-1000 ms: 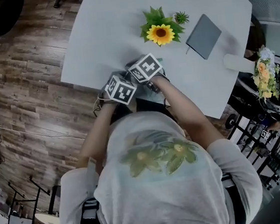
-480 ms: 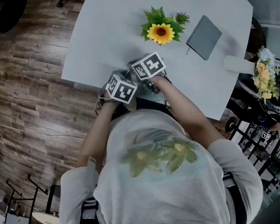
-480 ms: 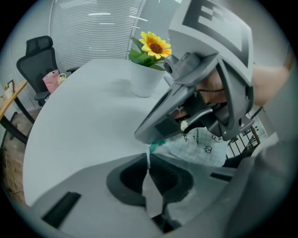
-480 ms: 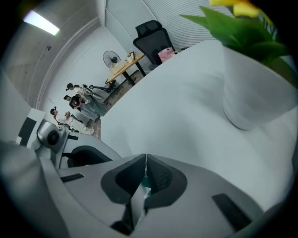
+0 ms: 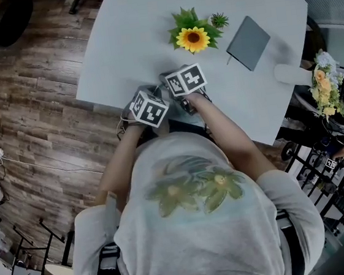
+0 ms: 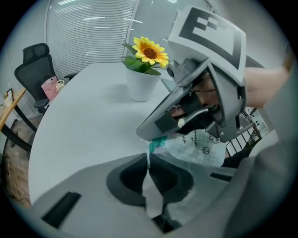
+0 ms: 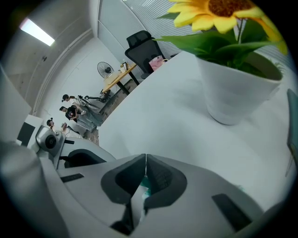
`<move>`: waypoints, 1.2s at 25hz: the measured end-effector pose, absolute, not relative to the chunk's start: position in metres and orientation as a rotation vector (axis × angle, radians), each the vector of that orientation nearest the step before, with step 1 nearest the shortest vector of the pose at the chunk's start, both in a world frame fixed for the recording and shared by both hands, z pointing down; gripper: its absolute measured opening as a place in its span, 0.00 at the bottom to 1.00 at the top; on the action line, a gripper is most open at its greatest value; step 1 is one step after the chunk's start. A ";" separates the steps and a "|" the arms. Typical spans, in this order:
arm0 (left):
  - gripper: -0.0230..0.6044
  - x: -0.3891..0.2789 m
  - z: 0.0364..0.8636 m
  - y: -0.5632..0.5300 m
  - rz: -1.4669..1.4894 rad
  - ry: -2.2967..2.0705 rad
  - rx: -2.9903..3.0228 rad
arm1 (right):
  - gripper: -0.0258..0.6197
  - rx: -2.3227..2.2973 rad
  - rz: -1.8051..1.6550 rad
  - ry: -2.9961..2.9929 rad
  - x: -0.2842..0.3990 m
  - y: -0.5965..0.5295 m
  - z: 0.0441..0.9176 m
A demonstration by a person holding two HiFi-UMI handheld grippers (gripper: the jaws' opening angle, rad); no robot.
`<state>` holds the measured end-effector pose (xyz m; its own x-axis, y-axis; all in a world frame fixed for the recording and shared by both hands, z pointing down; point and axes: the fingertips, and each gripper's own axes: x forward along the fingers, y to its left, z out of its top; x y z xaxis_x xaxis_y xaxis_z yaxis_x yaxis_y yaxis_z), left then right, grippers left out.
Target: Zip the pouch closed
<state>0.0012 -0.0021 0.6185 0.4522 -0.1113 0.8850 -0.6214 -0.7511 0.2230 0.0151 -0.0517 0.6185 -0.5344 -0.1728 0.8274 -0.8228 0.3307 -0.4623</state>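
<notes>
A translucent white pouch [image 6: 201, 148] with small print and a teal zip edge [image 6: 157, 143] lies at the near edge of the white table [image 5: 141, 32]. My left gripper [image 6: 149, 163] is shut on a thin edge of the pouch. My right gripper [image 7: 145, 173] is shut on a teal bit of the zip line [image 7: 145, 184]. In the left gripper view the right gripper [image 6: 195, 116] leans over the pouch just ahead. From the head view the two marker cubes [image 5: 149, 108] [image 5: 184, 80] sit side by side and hide most of the pouch.
A sunflower in a white pot [image 5: 193, 38] stands mid-table beyond the grippers. A grey notebook [image 5: 247, 43] lies to its right, and a white round object [image 5: 291, 76] sits at the table's right edge. An office chair [image 6: 32, 69] stands past the far side.
The right gripper has rolled a little, so its marker cube shows a different tilt. Both hands stay at the same spot by the table's near edge.
</notes>
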 end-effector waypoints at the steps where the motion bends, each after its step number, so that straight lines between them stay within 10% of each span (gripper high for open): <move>1: 0.07 0.002 0.619 -0.002 1.272 -0.609 2.178 | 0.07 0.881 1.223 -1.916 0.016 -0.052 0.619; 30: 0.07 0.002 0.638 -0.003 1.323 -0.615 2.169 | 0.07 1.044 1.275 -1.869 0.049 -0.054 0.631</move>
